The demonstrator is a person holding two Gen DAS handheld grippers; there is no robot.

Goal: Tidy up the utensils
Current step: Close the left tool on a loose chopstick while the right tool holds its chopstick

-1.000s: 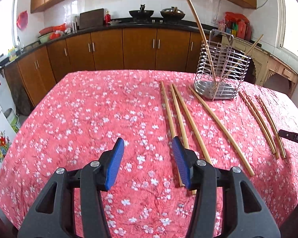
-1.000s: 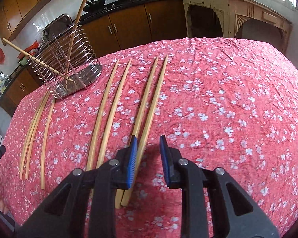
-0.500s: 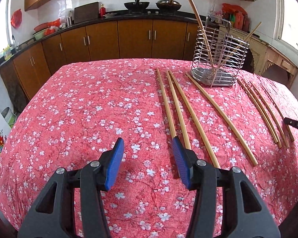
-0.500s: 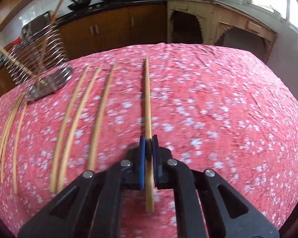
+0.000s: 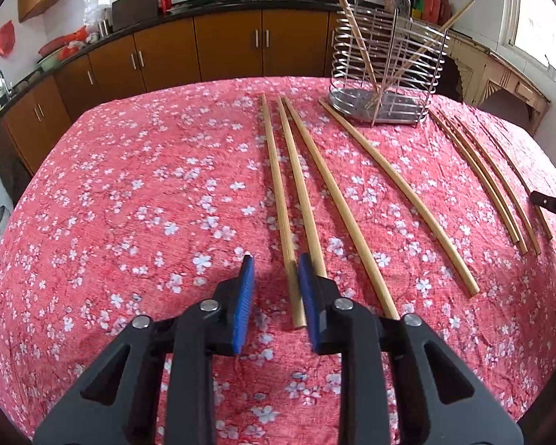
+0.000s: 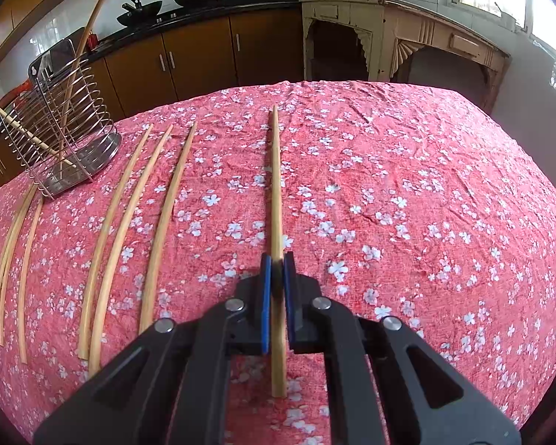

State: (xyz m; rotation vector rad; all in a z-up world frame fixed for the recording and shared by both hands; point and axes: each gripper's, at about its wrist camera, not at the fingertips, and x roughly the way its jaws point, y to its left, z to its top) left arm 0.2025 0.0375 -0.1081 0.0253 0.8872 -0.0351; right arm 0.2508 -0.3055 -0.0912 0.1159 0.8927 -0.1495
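Brown kitchen cabinets (image 5: 226,48) and a dark counter with two woks are seen behind a table covered by a red flowered cloth (image 5: 129,193); a wire utensil holder (image 5: 387,63) stands at the far side of the table, with two chopsticks leaning inside it.

From the left wrist view, the left gripper (image 5: 276,289) is seen low over the cloth; its jaws have just been closing and are now only partly open; the near end of the leftmost chopstick (image 5: 281,215) lies between the blue pads (image 5: 244,296), just beside the right pad, but whether it is touched cannot be told, and a clear gap is kept on the left. Two more chopsticks lie just to its right, then a single one, then a group near the right edge; a black part of the other gripper is also seen there at the edge.

From the right wrist view, something different is shown: the right gripper (image 6: 276,278) is closed on one chopstick (image 6: 276,185), which is held between the pads and points away over the cloth, well apart from the others; its near end sticks out behind the pads. Three loose chopsticks (image 6: 137,230) lie to its left, and a further group near the holder (image 6: 66,137) at the left edge; a cream cabinet (image 6: 400,37) and a bright window are seen only in this view.
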